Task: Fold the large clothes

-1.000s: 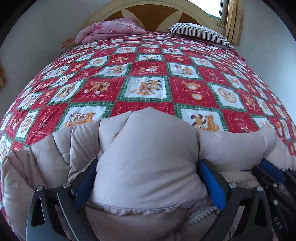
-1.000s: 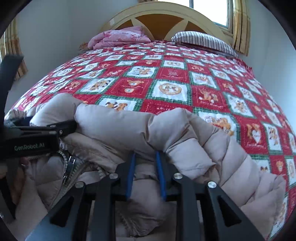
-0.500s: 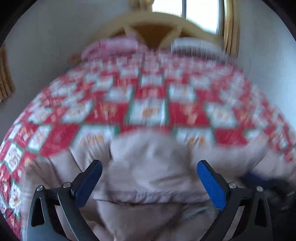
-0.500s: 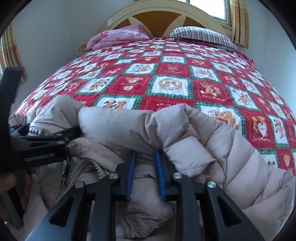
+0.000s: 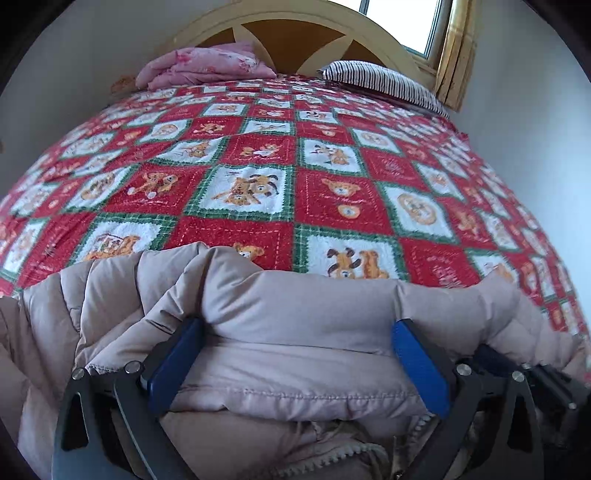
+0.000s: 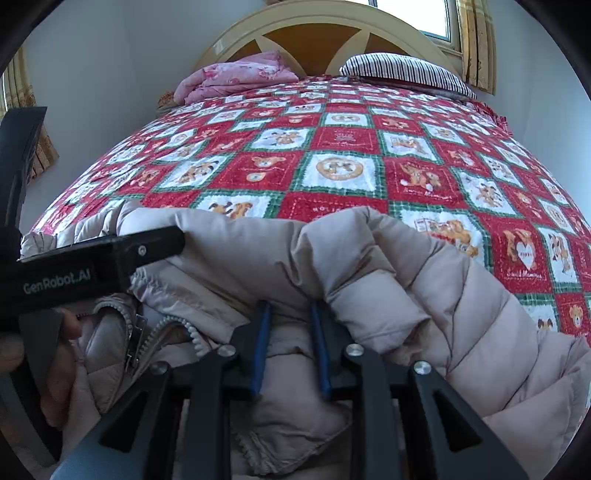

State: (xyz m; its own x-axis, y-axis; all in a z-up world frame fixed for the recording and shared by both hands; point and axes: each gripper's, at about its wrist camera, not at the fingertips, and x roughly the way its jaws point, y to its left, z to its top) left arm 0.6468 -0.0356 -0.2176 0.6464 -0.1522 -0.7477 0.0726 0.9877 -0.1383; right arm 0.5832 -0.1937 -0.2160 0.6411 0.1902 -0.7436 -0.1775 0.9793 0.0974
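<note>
A beige puffer jacket (image 5: 295, 317) lies bunched at the near edge of the bed; it also shows in the right wrist view (image 6: 369, 273), with its zipper (image 6: 162, 332) open at the left. My left gripper (image 5: 295, 332) is open wide, its blue pads on either side of a thick quilted fold. My right gripper (image 6: 290, 314) is shut on a fold of the jacket, jaws close together with fabric pinched between them. The left gripper's black body (image 6: 92, 266) shows at the left of the right wrist view.
The bed is covered by a red, white and green patchwork quilt (image 5: 295, 177). A folded pink blanket (image 5: 207, 68) and a striped pillow (image 5: 384, 81) lie by the wooden headboard (image 6: 325, 33). White walls flank the bed; a curtained window (image 5: 450, 48) is at the back right.
The left gripper lifted off the jacket with a blurred swing, then came down again around a wider fold further right. The right gripper stayed shut on its fold and moved slightly.
</note>
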